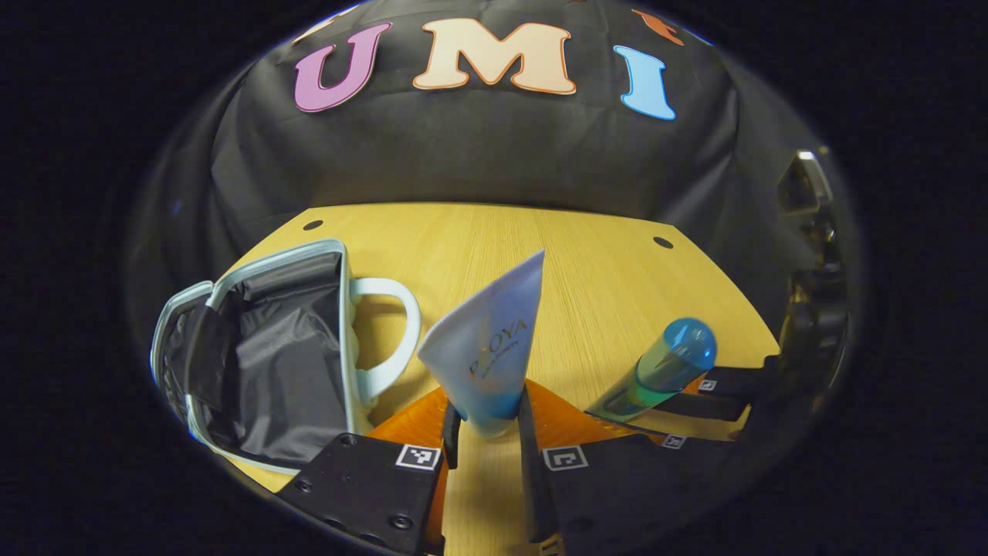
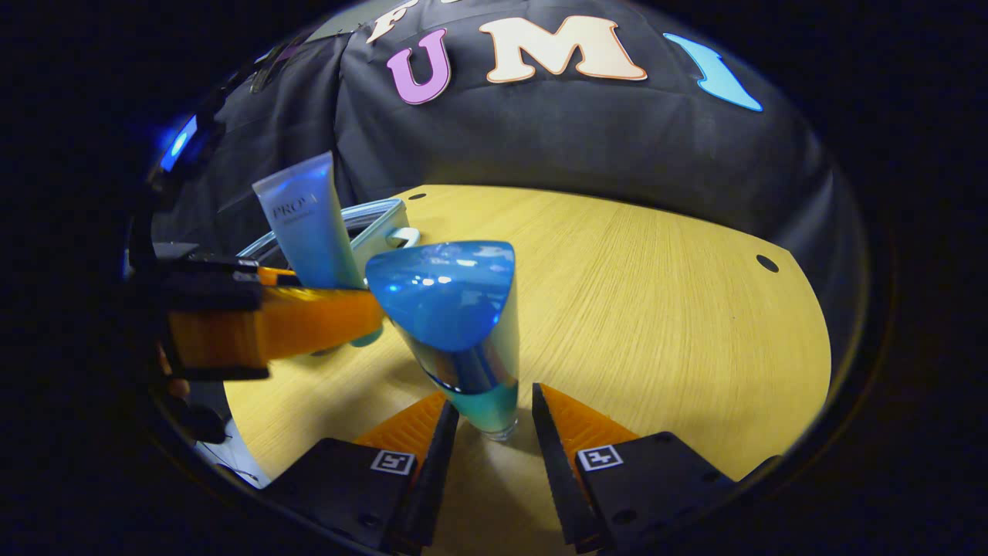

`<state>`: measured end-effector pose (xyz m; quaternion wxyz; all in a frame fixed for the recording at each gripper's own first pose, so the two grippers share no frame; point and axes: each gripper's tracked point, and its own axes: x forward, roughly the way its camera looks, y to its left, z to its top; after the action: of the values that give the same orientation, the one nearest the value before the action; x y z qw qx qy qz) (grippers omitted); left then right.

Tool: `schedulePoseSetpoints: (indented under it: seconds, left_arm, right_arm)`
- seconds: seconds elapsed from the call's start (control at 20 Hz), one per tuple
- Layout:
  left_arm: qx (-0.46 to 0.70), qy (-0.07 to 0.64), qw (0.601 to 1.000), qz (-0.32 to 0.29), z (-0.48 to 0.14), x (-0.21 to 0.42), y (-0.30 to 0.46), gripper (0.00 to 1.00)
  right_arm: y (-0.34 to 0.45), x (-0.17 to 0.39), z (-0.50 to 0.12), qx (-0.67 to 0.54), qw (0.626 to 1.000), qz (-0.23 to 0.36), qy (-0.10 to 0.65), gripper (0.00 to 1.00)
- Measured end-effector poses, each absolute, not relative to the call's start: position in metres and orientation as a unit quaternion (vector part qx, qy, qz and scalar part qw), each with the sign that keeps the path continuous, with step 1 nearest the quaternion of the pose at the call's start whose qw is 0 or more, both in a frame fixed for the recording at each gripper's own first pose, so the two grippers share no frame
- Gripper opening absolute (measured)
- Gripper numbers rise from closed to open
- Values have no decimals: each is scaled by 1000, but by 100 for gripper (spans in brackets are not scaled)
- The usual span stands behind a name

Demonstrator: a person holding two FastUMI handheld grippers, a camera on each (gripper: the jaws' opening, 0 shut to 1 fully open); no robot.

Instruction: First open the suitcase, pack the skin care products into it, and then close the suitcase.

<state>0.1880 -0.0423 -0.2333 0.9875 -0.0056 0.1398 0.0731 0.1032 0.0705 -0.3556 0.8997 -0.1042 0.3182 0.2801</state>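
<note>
both products lifted, case open

the table [image 1: 602,270] carries the open case [image 1: 262,355] at its left, lining exposed to take the load. left gripper [image 1: 485,421] clamps the tube [image 1: 490,347] by its cap end; right gripper [image 2: 488,409] flanks the bottle [image 2: 463,332], contact unclear. the case's near edge is cut off.

The tube [image 2: 309,224] reads "PROYA" in small print.
</note>
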Motion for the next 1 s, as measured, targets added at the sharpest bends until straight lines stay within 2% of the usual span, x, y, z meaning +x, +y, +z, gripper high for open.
schedulePoseSetpoints:
  seconds: [0.05,0.15,0.25,0.3,0.5,0.55,0.65,0.75,0.8,0.85,1.0]
  left_arm:
    - [-10,139,988,72,-225,183,-40,34]
    - [-20,146,986,78,-215,170,-32,34]
    - [-26,156,983,93,-205,154,-17,34]
    - [-27,156,982,107,-199,146,-6,34]
    - [-32,187,969,157,-185,113,50,33]
    - [-41,199,966,162,-186,108,63,31]
    - [-57,232,957,165,-192,100,83,34]
    - [-60,264,948,165,-205,95,100,34]
    - [-65,287,942,161,-214,91,106,36]
    - [-71,307,936,158,-224,91,112,34]
    - [-101,364,915,144,-253,93,124,34]
  right_arm:
    - [73,104,-356,-101,899,284,317,62]
    - [74,105,-357,-106,900,287,310,51]
    - [73,108,-358,-109,901,286,308,47]
    - [72,108,-357,-106,902,283,308,41]
    - [69,110,-356,-83,901,272,327,42]
    - [69,110,-357,-82,899,270,333,37]
    - [68,110,-357,-82,898,266,340,39]
    - [70,110,-357,-90,896,266,343,34]
    - [70,109,-357,-93,895,265,347,37]
    - [70,108,-357,-95,893,265,352,34]
    - [73,100,-357,-97,888,258,369,36]
